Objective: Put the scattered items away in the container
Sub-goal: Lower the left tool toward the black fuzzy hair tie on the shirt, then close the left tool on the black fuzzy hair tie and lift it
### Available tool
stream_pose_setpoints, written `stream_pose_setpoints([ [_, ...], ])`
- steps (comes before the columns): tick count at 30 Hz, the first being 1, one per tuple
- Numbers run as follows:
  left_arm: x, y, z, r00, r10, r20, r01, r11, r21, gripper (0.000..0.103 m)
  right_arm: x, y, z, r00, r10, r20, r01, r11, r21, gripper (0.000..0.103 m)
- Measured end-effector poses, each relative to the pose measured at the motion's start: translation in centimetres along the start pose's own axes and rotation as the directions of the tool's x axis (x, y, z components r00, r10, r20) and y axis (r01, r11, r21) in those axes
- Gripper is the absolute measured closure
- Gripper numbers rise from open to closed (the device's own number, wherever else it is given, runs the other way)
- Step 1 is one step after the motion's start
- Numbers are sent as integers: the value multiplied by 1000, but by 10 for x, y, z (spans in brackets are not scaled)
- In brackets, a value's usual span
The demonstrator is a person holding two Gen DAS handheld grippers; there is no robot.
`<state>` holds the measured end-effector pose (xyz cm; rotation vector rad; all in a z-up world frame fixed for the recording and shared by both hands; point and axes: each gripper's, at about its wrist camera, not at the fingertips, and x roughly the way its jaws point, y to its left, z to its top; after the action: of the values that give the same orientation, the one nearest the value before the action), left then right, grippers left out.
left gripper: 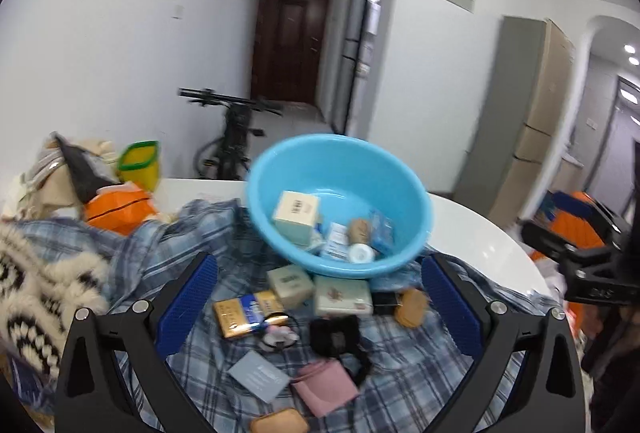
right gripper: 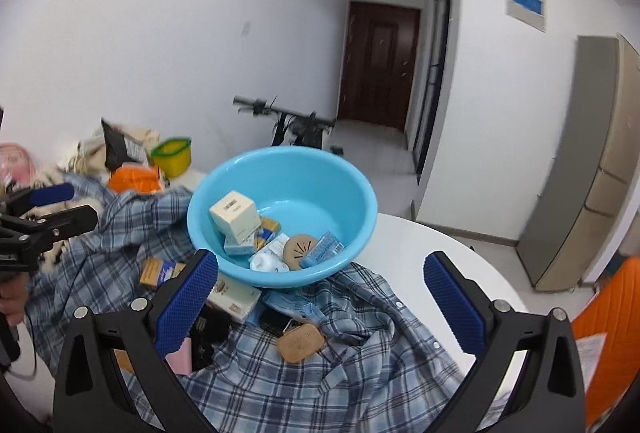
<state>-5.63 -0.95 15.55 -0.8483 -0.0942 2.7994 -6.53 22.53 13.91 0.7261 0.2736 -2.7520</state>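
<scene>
Basin (left gripper: 340,169) in blue sitting tilted on the plaid shirt (left gripper: 400,353) mid-table, boxes already inside, gold packet (left gripper: 244,315) and pink card (left gripper: 324,387) loose at the near edge, left gripper (left gripper: 320,297) wide and empty, right gripper (right gripper: 320,297) wide too.

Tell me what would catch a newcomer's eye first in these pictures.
The bright blue basin sits tilted at the centre of the table, already holding a cream box and small packets. In front of it, loose items such as a gold packet lie on a rumpled plaid cloth. Both tools hang open above the clutter.
</scene>
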Motion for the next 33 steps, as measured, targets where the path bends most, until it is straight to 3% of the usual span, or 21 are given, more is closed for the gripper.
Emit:
stream_pose_setpoints([
  [3, 12, -9, 11, 998, 43, -34, -40, 996, 77, 0, 14, 8, 17, 996, 42, -73, -46, 998, -49, 0],
  [7, 32, -12, 11, 991, 82, -104, -69, 990, 124, 0, 30, 6, 24, 988, 72, -139, -77, 997, -31, 0],
  [11, 48, -8, -4, 983, 37, -178, -15, 992, 126, 0, 40, 1, 18, 984, 70, -162, -73, 997, -16, 0],
  [15, 74, -5, -14, 960, 40, -276, -3, 991, 132, 0, 51, 0, 7, 978, 58, -198, -63, 998, -19, 0],
  [17, 94, -3, -19, 932, 1, -361, 42, 993, 111, 0, 55, 2, 3, 977, 41, -207, -51, 998, -46, 0],
  [20, 123, -5, -31, 892, -12, -453, 74, 990, 119, 0, 67, 3, -4, 956, 100, -275, -112, 993, -28, 0],
  [23, 154, -7, -47, 828, -5, -561, 97, 986, 134, 0, 78, -1, -12, 934, 133, -331, -138, 990, 11, 0],
  [27, 196, -7, -74, 727, -26, -686, 120, 989, 89, 1, 89, -9, -22, 926, 110, -362, -114, 993, 8, 0],
  [29, 208, -3, -81, 706, -67, -705, 117, 993, 23, 1, 94, -14, -26, 928, 83, -363, -85, 996, 10, 0],
  [33, 223, -4, -89, 689, -86, -719, 94, 995, -28, 1, 95, -16, -35, 940, 19, -340, -28, 999, -22, 0],
])
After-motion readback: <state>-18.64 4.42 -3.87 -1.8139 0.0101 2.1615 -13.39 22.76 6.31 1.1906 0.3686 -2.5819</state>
